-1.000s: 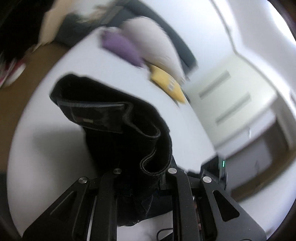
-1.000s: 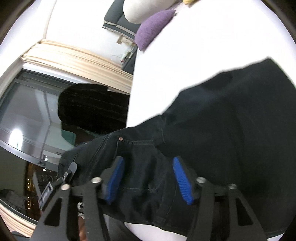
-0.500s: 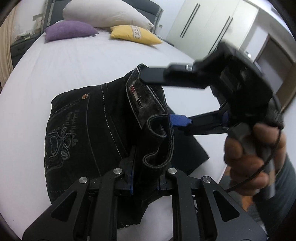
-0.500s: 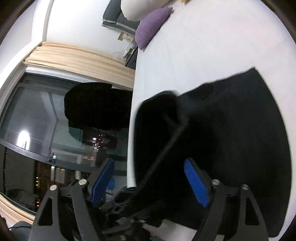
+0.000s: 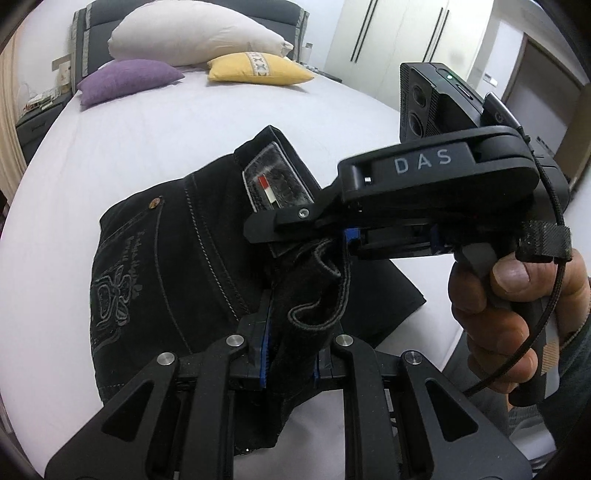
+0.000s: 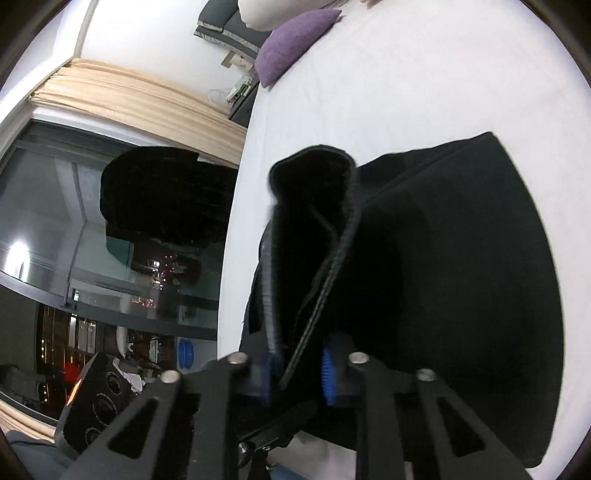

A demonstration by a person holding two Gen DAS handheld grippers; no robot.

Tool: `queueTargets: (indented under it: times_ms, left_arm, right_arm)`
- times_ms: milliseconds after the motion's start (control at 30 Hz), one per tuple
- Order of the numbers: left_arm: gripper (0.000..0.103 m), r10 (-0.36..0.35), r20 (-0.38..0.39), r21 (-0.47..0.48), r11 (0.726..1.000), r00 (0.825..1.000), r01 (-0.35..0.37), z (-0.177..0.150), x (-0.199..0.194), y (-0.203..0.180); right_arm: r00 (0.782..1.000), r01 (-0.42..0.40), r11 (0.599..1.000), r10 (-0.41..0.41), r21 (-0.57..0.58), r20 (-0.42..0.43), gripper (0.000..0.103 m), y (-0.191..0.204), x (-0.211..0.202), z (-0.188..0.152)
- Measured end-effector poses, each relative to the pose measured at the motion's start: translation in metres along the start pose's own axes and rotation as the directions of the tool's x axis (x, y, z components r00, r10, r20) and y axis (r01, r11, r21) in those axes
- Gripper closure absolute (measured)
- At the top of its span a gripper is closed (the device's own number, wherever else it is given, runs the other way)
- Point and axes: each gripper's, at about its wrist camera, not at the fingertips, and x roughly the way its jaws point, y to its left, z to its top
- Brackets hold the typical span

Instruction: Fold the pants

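Observation:
Black denim pants (image 5: 166,266) lie folded on the white bed (image 5: 184,140), back pocket and waist label up. My left gripper (image 5: 290,354) is shut on a raised fold of their hemmed edge. In the left wrist view my right gripper (image 5: 325,236) comes in from the right, held by a hand (image 5: 509,295), and meets the same raised fold near the label. In the right wrist view, my right gripper (image 6: 297,373) has its jaws closing, blue pads against the upright band of pants (image 6: 461,258) between them.
White (image 5: 195,35), purple (image 5: 129,79) and yellow (image 5: 258,68) pillows lie at the head of the bed. A white wardrobe (image 5: 406,33) stands behind them. Beside the bed are a beige curtain (image 6: 129,99), a dark window and a black chair (image 6: 166,195).
My left gripper swung the hanging pants over and down onto the bed. My right gripper, open around the raised fold half a second ago, has closed onto it.

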Motion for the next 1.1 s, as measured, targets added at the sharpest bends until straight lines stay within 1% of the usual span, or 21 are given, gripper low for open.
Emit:
queueTargets:
  times_ms: [233,300,433,467,567,667,700,767,833,900,967,1000,1033,1067,1100]
  left_arm:
    - [0.089,0.000,-0.013,0.040,0.999,1.000,0.000,0.019,0.024,-0.030]
    - [0.089,0.005,-0.018,0.050,0.999,1.000,-0.004,0.024,0.034,-0.041]
    - [0.089,0.039,-0.044,0.083,0.996,0.998,-0.035,0.028,0.056,-0.064]
    - [0.089,0.043,-0.052,0.086,0.996,0.998,-0.039,0.027,0.060,-0.067]
    - [0.089,0.070,-0.079,0.099,0.993,0.994,-0.062,0.027,0.081,-0.079]
    - [0.088,0.084,-0.088,0.097,0.992,0.993,-0.076,0.026,0.095,-0.083]
    - [0.085,0.083,-0.088,0.091,0.993,0.993,-0.075,0.026,0.098,-0.083]
    - [0.075,0.066,-0.089,0.074,0.995,0.994,-0.059,0.024,0.105,-0.085]
    - [0.047,0.003,-0.114,0.058,0.998,0.993,0.004,0.018,0.113,-0.085]
    - [0.046,-0.039,-0.119,0.054,0.998,0.992,0.045,0.014,0.109,-0.086]
    - [0.046,-0.098,-0.114,0.023,0.995,0.989,0.101,0.013,0.089,-0.079]
    - [0.045,-0.123,-0.100,0.003,0.992,0.987,0.124,0.014,0.080,-0.074]
    - [0.043,-0.153,-0.063,-0.020,0.988,0.986,0.152,0.014,0.064,-0.066]
    - [0.041,-0.157,-0.030,-0.032,0.987,0.987,0.156,0.015,0.051,-0.057]
    - [0.041,-0.146,-0.002,-0.044,0.988,0.989,0.146,0.016,0.040,-0.047]
  right_arm:
    - [0.999,0.012,1.000,-0.012,-0.007,0.032,0.086,-0.021,-0.028,0.014]
    - [0.999,0.020,1.000,-0.020,-0.009,0.031,0.086,-0.024,-0.030,0.020]
    - [0.999,0.043,0.999,-0.043,-0.004,-0.004,0.086,-0.043,-0.037,0.029]
    - [0.999,0.049,0.999,-0.049,0.000,-0.014,0.086,-0.044,-0.036,0.028]
    - [0.998,0.058,0.998,-0.057,0.025,-0.042,0.086,-0.065,-0.034,0.032]
    - [0.997,0.059,0.997,-0.057,0.041,-0.060,0.086,-0.078,-0.026,0.035]
    - [0.996,0.060,0.997,-0.057,0.040,-0.062,0.086,-0.079,-0.023,0.036]
    - [0.995,0.068,0.997,-0.065,0.041,-0.070,0.086,-0.083,-0.017,0.038]
    - [0.995,0.059,0.997,-0.054,0.054,-0.084,0.086,-0.089,-0.008,0.037]
    - [0.997,0.019,0.997,-0.013,0.078,-0.072,0.085,-0.097,-0.009,0.033]
    - [0.999,-0.003,0.996,0.007,0.089,-0.042,0.075,-0.099,-0.019,0.027]
    - [1.000,0.003,0.996,0.000,0.085,-0.026,0.072,-0.097,-0.024,0.024]
    - [1.000,0.029,0.996,-0.030,0.081,0.004,0.069,-0.095,-0.036,0.020]
    - [0.999,0.047,0.995,-0.049,0.084,0.023,0.069,-0.094,-0.044,0.018]
    - [0.996,0.066,0.994,-0.070,0.085,0.047,0.067,-0.092,-0.055,0.015]
